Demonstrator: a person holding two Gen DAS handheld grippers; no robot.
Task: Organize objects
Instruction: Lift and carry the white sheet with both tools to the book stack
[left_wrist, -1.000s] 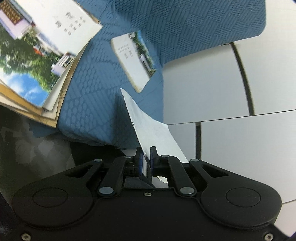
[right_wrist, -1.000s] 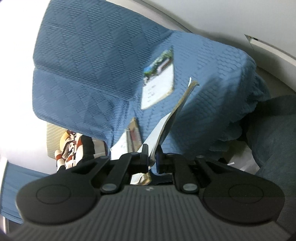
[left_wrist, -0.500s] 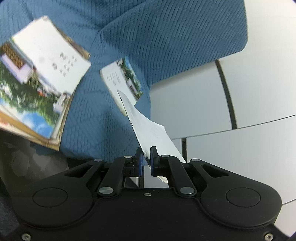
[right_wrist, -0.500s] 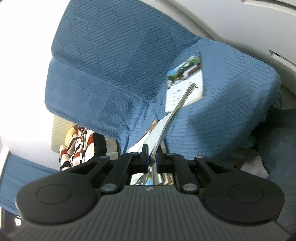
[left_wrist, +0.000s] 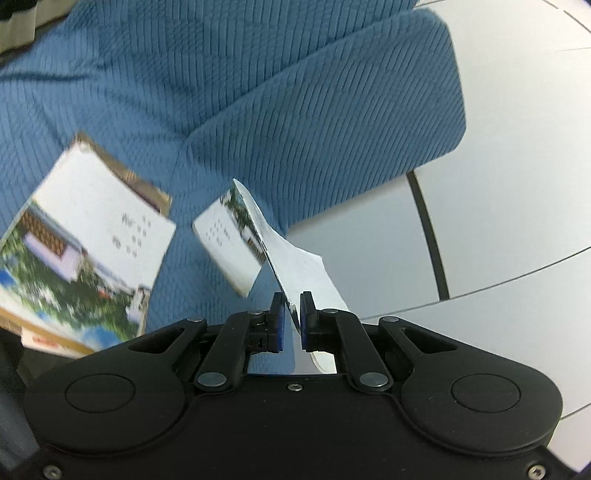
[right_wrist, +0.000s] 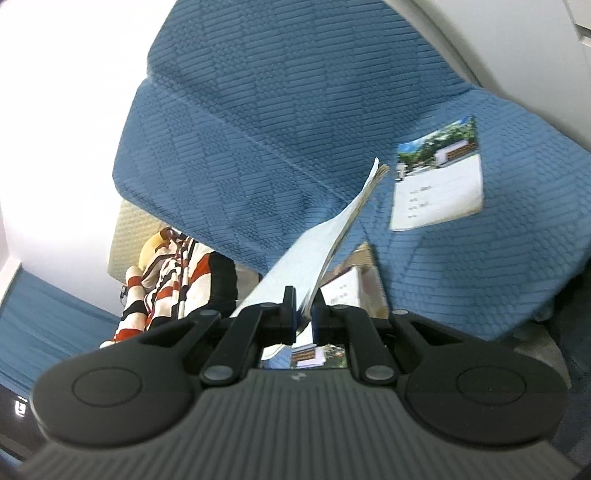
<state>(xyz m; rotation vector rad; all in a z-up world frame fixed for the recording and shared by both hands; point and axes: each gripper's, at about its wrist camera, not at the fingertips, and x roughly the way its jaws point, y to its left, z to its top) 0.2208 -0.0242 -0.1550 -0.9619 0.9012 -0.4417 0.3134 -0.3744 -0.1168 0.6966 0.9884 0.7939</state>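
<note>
Left jaws: the left gripper (left_wrist: 291, 319) is clamped on the near edge of a single white card (left_wrist: 295, 258), its blue pads pressing both faces.

Right jaws: the right gripper (right_wrist: 303, 314) is pinched on the near end of a thin stack of cards (right_wrist: 332, 236), several page edges fanning at the far tip.

Where the things are: both bundles hang in the air above the blue quilted cover (left_wrist: 295, 110). One loose card (left_wrist: 232, 247) lies flat on the cover just left of the held card; a larger pile with a landscape photo (left_wrist: 85, 251) sits further left. In the right view the loose card (right_wrist: 437, 184) lies to the right, beyond the stack's tip.

Step in hand, as I judge it: carrying the gathered cards toward the ones not yet collected, to join them into one pile.

Doing it well: hold both grips firm, since the stack is gripped at one end only and droops; lower flat, edges lined up, and let go only once it rests on the cover.

Long axis, white card: runs from the jaws away and up-left, edge-on to the camera, curling slightly.

Long axis, stack: runs away and up-right, its free end pointing toward the loose card.

Background: a striped plush toy (right_wrist: 166, 288) at the left; pale floor tiles (left_wrist: 498, 221) at the right.
</note>
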